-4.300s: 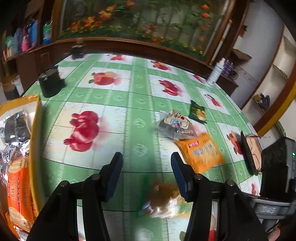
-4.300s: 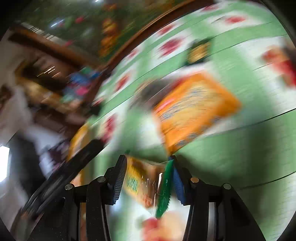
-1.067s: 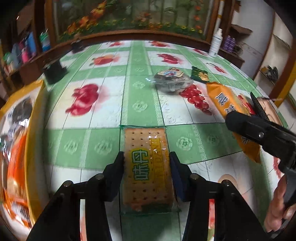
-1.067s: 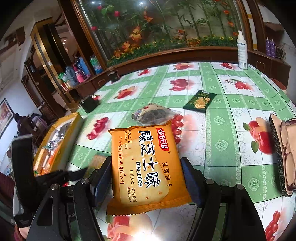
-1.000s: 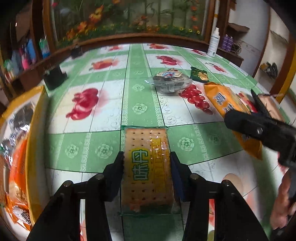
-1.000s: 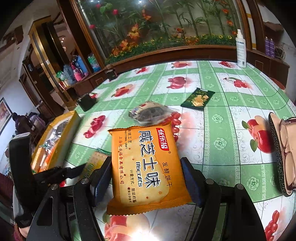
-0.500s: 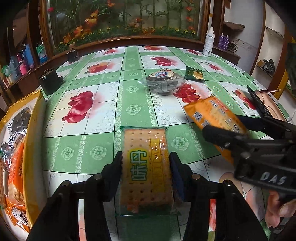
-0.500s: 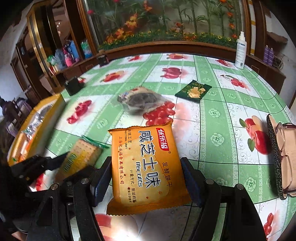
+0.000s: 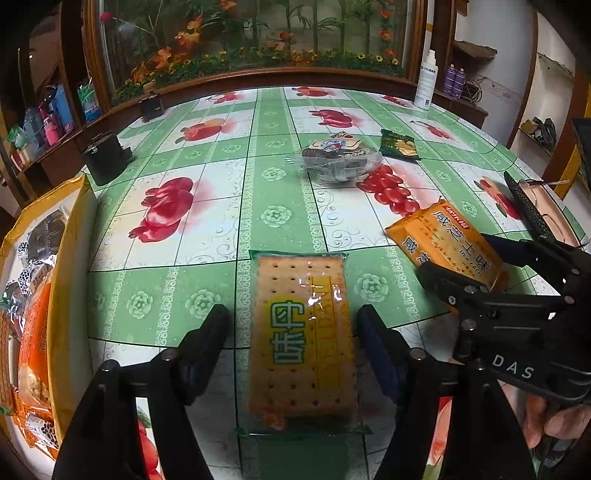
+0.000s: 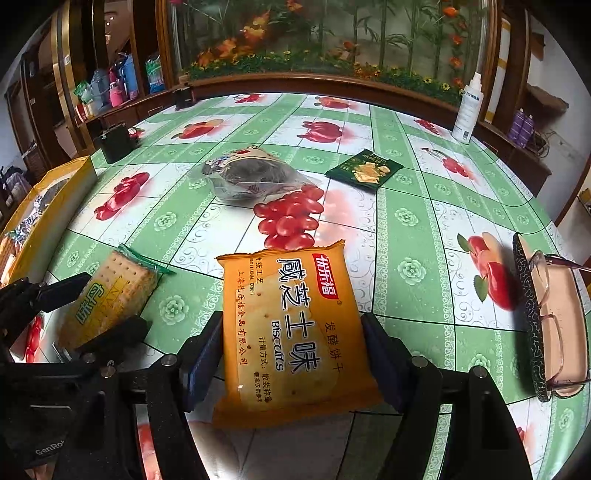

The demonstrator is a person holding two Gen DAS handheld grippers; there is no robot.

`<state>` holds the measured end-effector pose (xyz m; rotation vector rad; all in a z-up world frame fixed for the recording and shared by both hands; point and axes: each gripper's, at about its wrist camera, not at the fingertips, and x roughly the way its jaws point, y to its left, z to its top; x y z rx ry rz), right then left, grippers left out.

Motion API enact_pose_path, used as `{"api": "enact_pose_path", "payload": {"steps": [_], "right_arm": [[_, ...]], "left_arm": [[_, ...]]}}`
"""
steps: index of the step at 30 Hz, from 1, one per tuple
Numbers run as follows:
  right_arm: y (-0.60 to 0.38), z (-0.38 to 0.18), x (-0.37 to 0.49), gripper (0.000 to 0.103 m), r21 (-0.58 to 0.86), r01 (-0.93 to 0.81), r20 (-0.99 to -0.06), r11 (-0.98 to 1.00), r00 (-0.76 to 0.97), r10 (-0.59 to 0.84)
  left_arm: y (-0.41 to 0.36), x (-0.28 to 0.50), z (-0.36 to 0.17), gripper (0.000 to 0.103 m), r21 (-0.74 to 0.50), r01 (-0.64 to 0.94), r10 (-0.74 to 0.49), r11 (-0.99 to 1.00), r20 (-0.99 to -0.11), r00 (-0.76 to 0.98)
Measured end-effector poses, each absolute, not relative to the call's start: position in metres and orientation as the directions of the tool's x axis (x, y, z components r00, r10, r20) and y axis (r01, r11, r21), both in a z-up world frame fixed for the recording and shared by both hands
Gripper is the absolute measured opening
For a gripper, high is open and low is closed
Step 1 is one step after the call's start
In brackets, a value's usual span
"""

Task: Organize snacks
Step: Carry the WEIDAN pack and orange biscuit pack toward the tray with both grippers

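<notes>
Fingers of my left gripper [image 9: 293, 345] are spreading apart around a clear-wrapped cracker pack [image 9: 303, 336]; the pack lies flat on the tabletop [image 9: 207, 236] between them, with a gap showing on each side. My right gripper [image 10: 293, 350] pinches an orange biscuit packet [image 10: 295, 332] by its two long edges, tilted above the tabletop just to the right of the cracker pack.

I see a green and white oilcloth printed with red fruit. A yellow bag [image 9: 64, 280] of snacks stands at the left edge. Farther out lie a clear bag with dark contents [image 10: 251, 177] and, just beyond it to the right, a small dark green packet [image 10: 364, 169]. An open glasses case [image 10: 546, 325] with spectacles sits at the right edge. Two small dark boxes [image 9: 105, 157] stand near the far left. Behind the tabletop runs a wooden-framed glass panel with artificial flowers and bamboo [image 9: 258, 33], a white spray bottle [image 10: 467, 110] beside it, and shelves of bottles at left.
</notes>
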<state>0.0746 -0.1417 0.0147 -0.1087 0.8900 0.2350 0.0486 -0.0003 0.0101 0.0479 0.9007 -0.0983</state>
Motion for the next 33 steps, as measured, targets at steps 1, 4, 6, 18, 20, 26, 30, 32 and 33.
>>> {"api": "enact_pose_path", "payload": {"steps": [1, 4, 6, 18, 20, 26, 30, 32, 33], "right_arm": [[-0.142, 0.015, 0.075, 0.077, 0.004, -0.25, -0.779, 0.968, 0.606, 0.159], [-0.144, 0.015, 0.074, 0.077, 0.012, -0.248, -0.777, 0.969, 0.608, 0.166], [-0.144, 0.015, 0.075, 0.077, 0.019, -0.243, -0.776, 0.97, 0.608, 0.168], [-0.127, 0.022, 0.066, 0.075, -0.131, -0.248, -0.735, 0.96, 0.674, 0.075], [-0.126, 0.022, 0.066, 0.075, -0.137, -0.25, -0.733, 0.959, 0.676, 0.071], [-0.123, 0.022, 0.065, 0.075, -0.157, -0.25, -0.728, 0.955, 0.683, 0.059], [-0.125, 0.022, 0.066, 0.075, -0.144, -0.24, -0.733, 0.96, 0.678, 0.06], [-0.126, 0.022, 0.066, 0.075, -0.142, -0.236, -0.734, 0.961, 0.676, 0.057], [-0.126, 0.022, 0.066, 0.075, -0.145, -0.236, -0.733, 0.961, 0.678, 0.056]], "left_arm": [[-0.001, 0.048, 0.01, 0.071, 0.001, 0.106, -0.065, 0.994, -0.784, 0.617], [-0.002, 0.047, 0.012, 0.052, -0.003, 0.112, -0.073, 0.994, -0.778, 0.624], [-0.003, 0.046, 0.013, 0.045, -0.005, 0.114, -0.077, 0.993, -0.774, 0.628], [0.003, 0.046, 0.014, 0.045, -0.043, 0.1, -0.097, 0.994, -0.769, 0.632], [0.003, 0.046, 0.015, 0.045, -0.04, 0.099, -0.094, 0.994, -0.769, 0.632], [0.003, 0.046, 0.014, 0.045, -0.037, 0.1, -0.092, 0.994, -0.77, 0.631], [0.003, 0.046, 0.014, 0.045, -0.036, 0.097, -0.089, 0.995, -0.77, 0.632], [0.003, 0.046, 0.014, 0.045, -0.03, 0.098, -0.085, 0.995, -0.77, 0.632], [0.003, 0.046, 0.014, 0.045, -0.029, 0.1, -0.085, 0.995, -0.77, 0.632]]}}
